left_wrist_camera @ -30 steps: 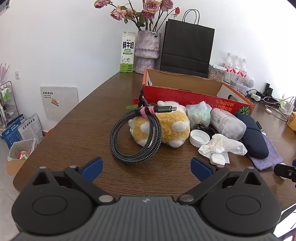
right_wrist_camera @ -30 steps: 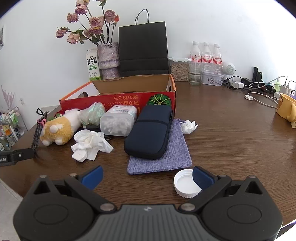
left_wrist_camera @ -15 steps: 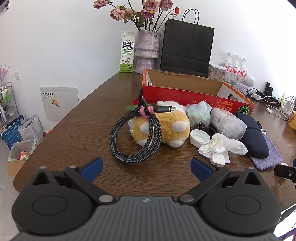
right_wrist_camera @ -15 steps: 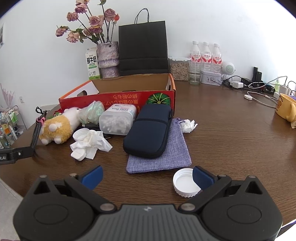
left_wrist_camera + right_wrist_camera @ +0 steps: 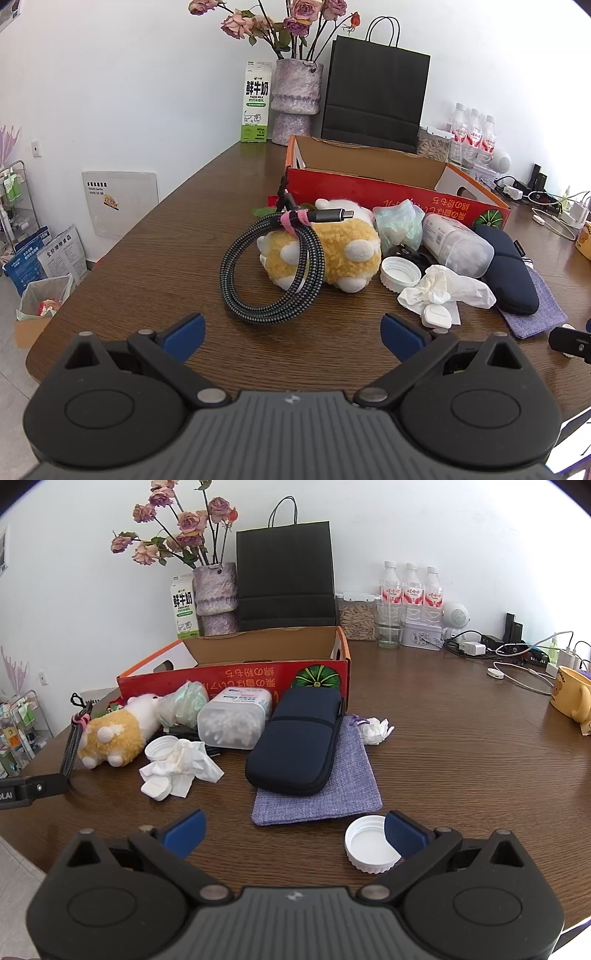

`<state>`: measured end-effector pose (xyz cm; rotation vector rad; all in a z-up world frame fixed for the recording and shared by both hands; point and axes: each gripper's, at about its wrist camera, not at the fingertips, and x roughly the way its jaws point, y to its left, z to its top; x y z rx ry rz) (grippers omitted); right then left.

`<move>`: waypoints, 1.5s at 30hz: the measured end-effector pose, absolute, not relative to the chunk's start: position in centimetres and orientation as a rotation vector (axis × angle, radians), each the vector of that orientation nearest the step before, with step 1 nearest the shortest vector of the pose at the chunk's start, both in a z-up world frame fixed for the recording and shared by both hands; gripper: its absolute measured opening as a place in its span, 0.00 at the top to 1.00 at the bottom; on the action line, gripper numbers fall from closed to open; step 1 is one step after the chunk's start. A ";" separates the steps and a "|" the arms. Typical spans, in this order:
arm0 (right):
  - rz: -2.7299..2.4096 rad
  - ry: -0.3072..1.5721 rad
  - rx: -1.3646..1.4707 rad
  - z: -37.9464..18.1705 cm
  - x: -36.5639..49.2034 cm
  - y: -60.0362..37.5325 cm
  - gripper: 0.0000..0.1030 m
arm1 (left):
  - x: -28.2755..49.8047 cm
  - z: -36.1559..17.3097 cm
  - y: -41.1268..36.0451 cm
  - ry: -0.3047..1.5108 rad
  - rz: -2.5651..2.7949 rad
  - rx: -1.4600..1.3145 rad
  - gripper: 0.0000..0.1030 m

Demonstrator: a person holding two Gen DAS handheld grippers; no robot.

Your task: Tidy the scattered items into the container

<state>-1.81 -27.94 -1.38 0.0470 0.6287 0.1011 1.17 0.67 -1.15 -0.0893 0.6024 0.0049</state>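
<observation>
Nothing moved; right tongs point(image 5: 293, 832) partly hide cap point(image 5: 369, 843).

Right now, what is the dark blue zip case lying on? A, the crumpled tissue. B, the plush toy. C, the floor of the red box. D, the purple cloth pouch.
D: in the right wrist view the dark blue zip case rests partly on the purple cloth pouch, in front of the red box and apart from the crumpled tissue and the plush toy.
</observation>
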 end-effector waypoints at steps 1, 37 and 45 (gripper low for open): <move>0.102 0.629 0.047 -1.4 -1.8 -28.0 0.00 | 1.2 -1.1 0.7 0.603 0.005 -0.090 0.00; 0.071 0.632 0.051 -1.7 -1.8 -28.7 0.00 | 0.9 -1.3 0.0 0.607 -0.025 -0.090 0.00; 0.058 0.624 0.028 -1.8 -2.4 -29.0 0.00 | -0.3 -1.5 -1.3 0.574 -0.119 -0.059 0.00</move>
